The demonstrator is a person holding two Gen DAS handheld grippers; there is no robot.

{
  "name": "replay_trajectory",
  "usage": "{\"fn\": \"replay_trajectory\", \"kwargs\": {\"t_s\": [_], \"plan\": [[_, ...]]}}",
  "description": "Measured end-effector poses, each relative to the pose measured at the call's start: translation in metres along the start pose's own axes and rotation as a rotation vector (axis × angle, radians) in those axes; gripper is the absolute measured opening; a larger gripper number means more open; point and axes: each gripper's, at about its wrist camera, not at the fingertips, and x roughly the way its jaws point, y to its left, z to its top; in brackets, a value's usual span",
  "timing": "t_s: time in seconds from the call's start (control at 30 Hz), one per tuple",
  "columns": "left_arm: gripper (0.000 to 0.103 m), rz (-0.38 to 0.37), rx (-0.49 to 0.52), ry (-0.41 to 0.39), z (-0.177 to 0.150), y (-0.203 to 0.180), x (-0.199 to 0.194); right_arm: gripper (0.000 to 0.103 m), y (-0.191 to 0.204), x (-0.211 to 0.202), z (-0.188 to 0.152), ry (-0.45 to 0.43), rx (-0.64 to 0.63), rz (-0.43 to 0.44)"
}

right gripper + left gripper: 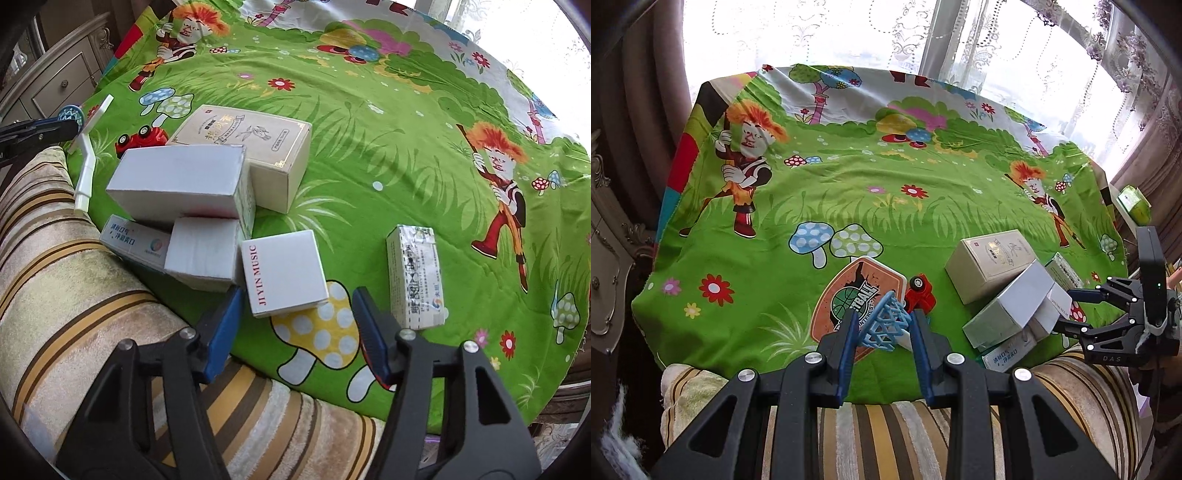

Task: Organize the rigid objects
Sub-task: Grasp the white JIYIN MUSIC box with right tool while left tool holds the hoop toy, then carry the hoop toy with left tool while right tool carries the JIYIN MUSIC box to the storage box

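My left gripper [882, 321] is shut on the blue net of a toy basketball hoop [884, 321], whose orange backboard [849, 295] stands just beyond the fingers. A red toy car [921, 293] lies on its side beside the backboard. My right gripper [295, 310] is open and empty, with a white "JI YIN MUSIC" box [284, 271] just ahead between its fingers. A heap of white boxes [184, 181] lies to its left, with a beige box [255, 140] behind. A narrow medicine box [415, 277] lies to the right. The hoop's white post [85, 173] shows at the left.
A green cartoon-print cloth [849, 184] covers the table. A striped cushion [74, 295] runs along the near edge. A carved cabinet [605, 258] stands at the left. Curtained windows [960, 37] are behind. A green box [1134, 203] sits off the table's right side.
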Motion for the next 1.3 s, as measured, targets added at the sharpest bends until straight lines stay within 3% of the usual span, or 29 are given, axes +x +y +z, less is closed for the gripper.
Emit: {"fn": "replay_trajectory", "kwargs": {"t_s": [0.07,0.1,0.57,0.9,1.3], "plan": [[0.03,0.0,-0.005,-0.005,-0.001,0.0,-0.002,0.048,-0.001,0.003,0.001,0.004,0.005,0.013],[0.03,-0.001,-0.007,-0.007,-0.001,-0.001,-0.003,0.048,-0.001,0.003,0.001,0.0,0.008,0.014],[0.03,-0.051,0.006,-0.063,0.0,-0.031,-0.024,0.047,-0.02,-0.053,-0.033,-0.152,0.183,-0.007],[0.03,-0.152,0.137,-0.07,-0.001,-0.101,-0.032,0.047,-0.078,-0.121,-0.114,-0.226,0.394,-0.125],[0.03,-0.286,0.343,-0.026,-0.014,-0.212,-0.029,0.047,-0.127,-0.155,-0.222,-0.215,0.656,-0.283]]}}
